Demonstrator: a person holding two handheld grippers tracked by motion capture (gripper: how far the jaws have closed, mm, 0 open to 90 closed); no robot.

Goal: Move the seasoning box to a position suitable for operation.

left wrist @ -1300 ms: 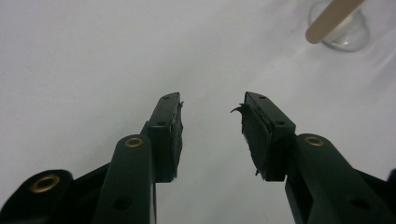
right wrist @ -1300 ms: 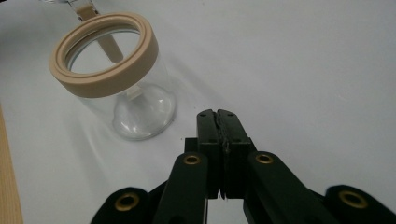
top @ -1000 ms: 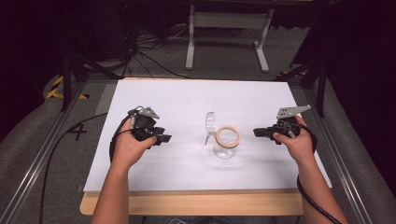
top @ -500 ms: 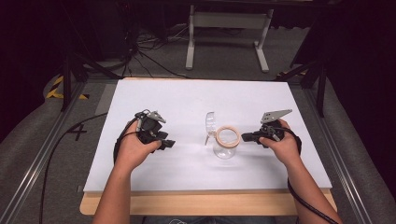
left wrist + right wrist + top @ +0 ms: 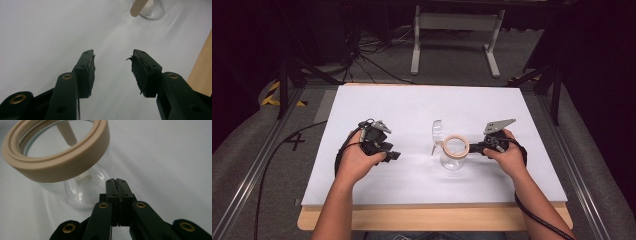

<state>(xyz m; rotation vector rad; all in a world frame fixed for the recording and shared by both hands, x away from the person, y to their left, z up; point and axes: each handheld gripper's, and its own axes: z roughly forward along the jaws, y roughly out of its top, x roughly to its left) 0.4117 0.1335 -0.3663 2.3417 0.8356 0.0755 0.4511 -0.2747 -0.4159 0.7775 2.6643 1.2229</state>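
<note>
One legible mark appears in the high view: a dark numeral "4" (image 5: 295, 142), drawn on the grey floor covering (image 5: 242, 165) just left of the table's (image 5: 432, 217) left edge, near a black cable. Yellow-and-black hazard striping (image 5: 276, 94) lies on the floor farther back at the left; it carries no characters. No writing, label or brand can be read on any other surface in the high view or the two gripper views
</note>
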